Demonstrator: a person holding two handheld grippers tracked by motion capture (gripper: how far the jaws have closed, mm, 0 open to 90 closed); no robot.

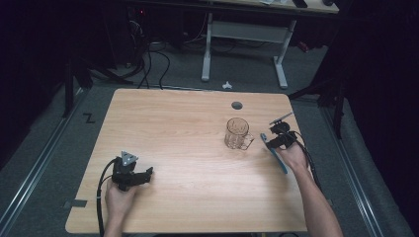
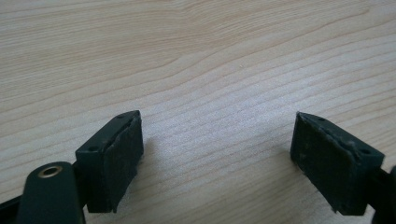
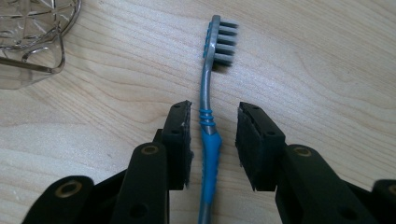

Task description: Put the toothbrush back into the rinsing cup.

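Note:
A blue and grey toothbrush [image 3: 208, 93] lies flat on the wooden table [image 1: 188, 118], bristle head pointing away from my right gripper [image 3: 214, 112]. That gripper's jaws stand on either side of the handle's neck, with a small gap on each side, so it is open. From the high view the toothbrush [image 1: 282, 163] runs under my right gripper [image 1: 274, 142] at the table's right. A clear cut-glass mug [image 1: 237, 133] stands upright just left of it, and its handle and rim [image 3: 28, 42] show in the right gripper view. My left gripper [image 1: 148, 173] rests at the front left, open over bare wood [image 2: 217, 126].
A round cable hole [image 1: 237, 105] sits in the table behind the mug. Beyond the far edge stand a white desk frame [image 1: 247, 34] and floor cables [image 1: 148, 64]. Bare wood stretches between the two grippers.

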